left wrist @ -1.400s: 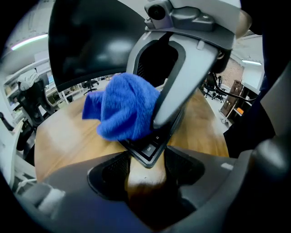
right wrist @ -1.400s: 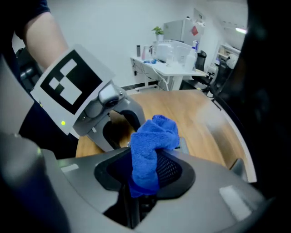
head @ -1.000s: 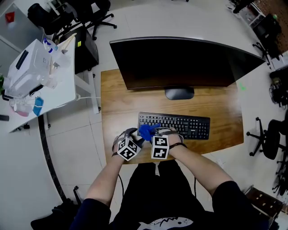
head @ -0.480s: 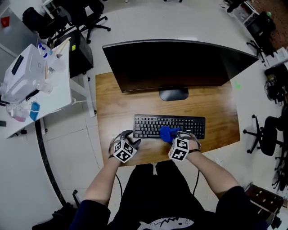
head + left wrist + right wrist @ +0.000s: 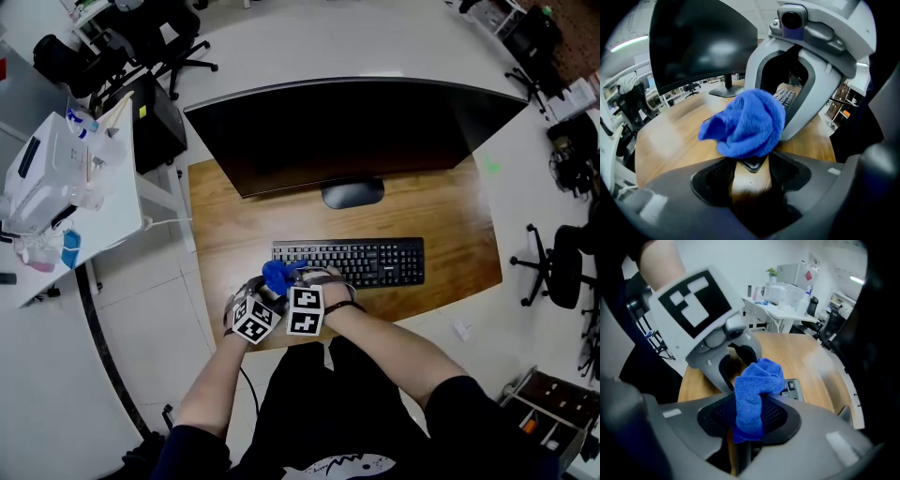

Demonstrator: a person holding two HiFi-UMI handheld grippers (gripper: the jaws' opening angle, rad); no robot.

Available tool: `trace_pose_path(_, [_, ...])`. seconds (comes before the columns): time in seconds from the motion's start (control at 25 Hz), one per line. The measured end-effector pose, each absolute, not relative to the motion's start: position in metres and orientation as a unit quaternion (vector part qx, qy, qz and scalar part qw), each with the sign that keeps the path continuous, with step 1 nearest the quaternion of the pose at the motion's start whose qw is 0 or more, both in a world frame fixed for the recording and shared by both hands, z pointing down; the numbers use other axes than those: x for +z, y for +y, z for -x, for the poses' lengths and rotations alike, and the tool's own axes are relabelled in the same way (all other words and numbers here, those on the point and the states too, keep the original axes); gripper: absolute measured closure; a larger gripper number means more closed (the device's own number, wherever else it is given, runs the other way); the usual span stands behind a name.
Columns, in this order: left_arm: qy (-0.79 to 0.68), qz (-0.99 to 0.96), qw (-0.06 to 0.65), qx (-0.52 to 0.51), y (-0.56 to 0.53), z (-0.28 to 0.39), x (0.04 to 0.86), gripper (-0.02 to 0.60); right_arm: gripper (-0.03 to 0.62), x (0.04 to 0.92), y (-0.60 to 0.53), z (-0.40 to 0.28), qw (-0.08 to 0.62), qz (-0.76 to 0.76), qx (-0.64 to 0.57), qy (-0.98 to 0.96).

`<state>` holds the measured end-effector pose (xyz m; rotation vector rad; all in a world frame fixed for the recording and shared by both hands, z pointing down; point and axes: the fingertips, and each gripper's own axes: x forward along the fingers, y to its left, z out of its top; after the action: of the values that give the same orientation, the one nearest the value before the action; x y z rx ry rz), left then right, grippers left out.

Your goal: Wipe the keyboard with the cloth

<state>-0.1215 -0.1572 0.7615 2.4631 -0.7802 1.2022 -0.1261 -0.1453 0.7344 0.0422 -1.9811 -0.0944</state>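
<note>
At the left end of the keyboard [image 5: 361, 262], a blue cloth [image 5: 277, 274] is pinched in the right gripper [image 5: 749, 420].

Lower centre of the head view, the cloth is a crumpled wad of bright blue towelling over the black keyboard's left edge, on the wooden desk [image 5: 225, 216]; whether it touches the keys cannot be told. The right gripper points steeply down, jaws clamped on the cloth, one fold trailing below them. The left gripper [image 5: 751, 165] sits just beside it on the left, also tilted down, jaws pressed together with nothing between them. The cloth bulges right ahead of its tips. Both forearms [image 5: 394, 337] reach up from the frame's bottom. A dark monitor [image 5: 356, 131] stands behind the keyboard.
</note>
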Motion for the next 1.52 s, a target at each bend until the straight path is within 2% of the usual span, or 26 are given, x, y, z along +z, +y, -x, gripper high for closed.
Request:
trace_pose_path(0.24, [-0.268,-0.855,0.146,0.42,-0.158,0.122,0.763,0.336,0.453,0.748,-0.14,0.085,0.557,-0.037,-0.009,-0.829])
trace_pose_path(0.64, [-0.258,-0.853,0.145,0.43,-0.157,0.124,0.765,0.341,0.453,0.751,-0.144,-0.071,0.574,-0.153,0.076,-0.801])
trace_pose_path(0.88, [-0.253,-0.849,0.147,0.439,-0.157,0.124,0.765,0.342,0.453,0.752,-0.145,-0.142,0.585,-0.206,0.11,-0.777])
trace_pose_path(1.4, [-0.254,-0.844,0.148,0.448,-0.157,0.124,0.764,0.342,0.453,0.753,-0.144,-0.271,0.62,-0.285,0.157,-0.714])
trace_pose_path(1.52, [-0.254,-0.844,0.149,0.448,-0.157,0.123,0.765,0.342,0.453,0.746,-0.151,-0.288,0.608,-0.321,0.179,-0.704])
